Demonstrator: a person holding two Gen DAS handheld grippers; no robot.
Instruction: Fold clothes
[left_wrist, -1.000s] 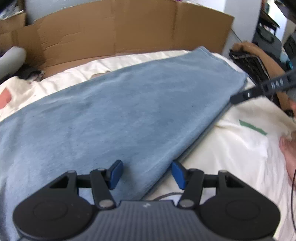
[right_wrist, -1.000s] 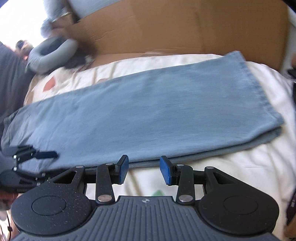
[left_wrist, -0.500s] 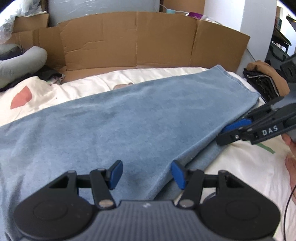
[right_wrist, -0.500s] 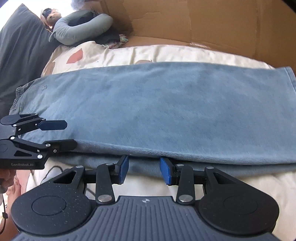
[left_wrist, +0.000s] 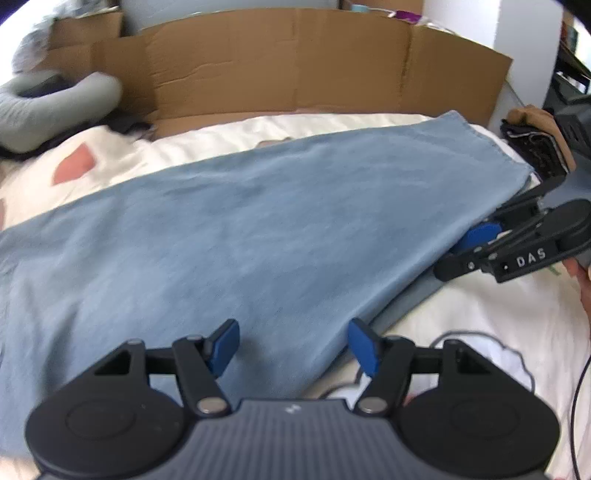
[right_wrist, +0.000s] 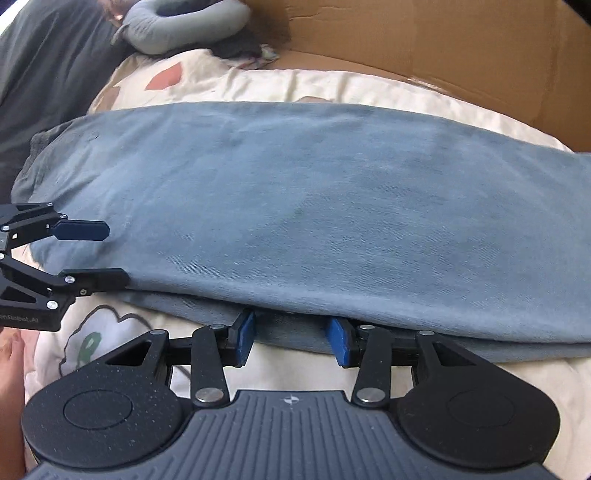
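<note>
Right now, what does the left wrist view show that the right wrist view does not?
Only the left wrist view shows the folded dark-and-tan clothes past the garment's end. Only the right wrist view shows the dark grey fabric at the far left. Both show the blue garment, the cardboard, the grey pillow, and both open tongs: left, right.

A cream bedsheet (left_wrist: 480, 314) with reddish patches and a cartoon print covers the bed. Behind it stands a flattened brown cardboard sheet (left_wrist: 295, 62). A grey curved pillow (right_wrist: 184, 22) lies at the far left corner, beside a dark grey cover (right_wrist: 48, 66).
</note>
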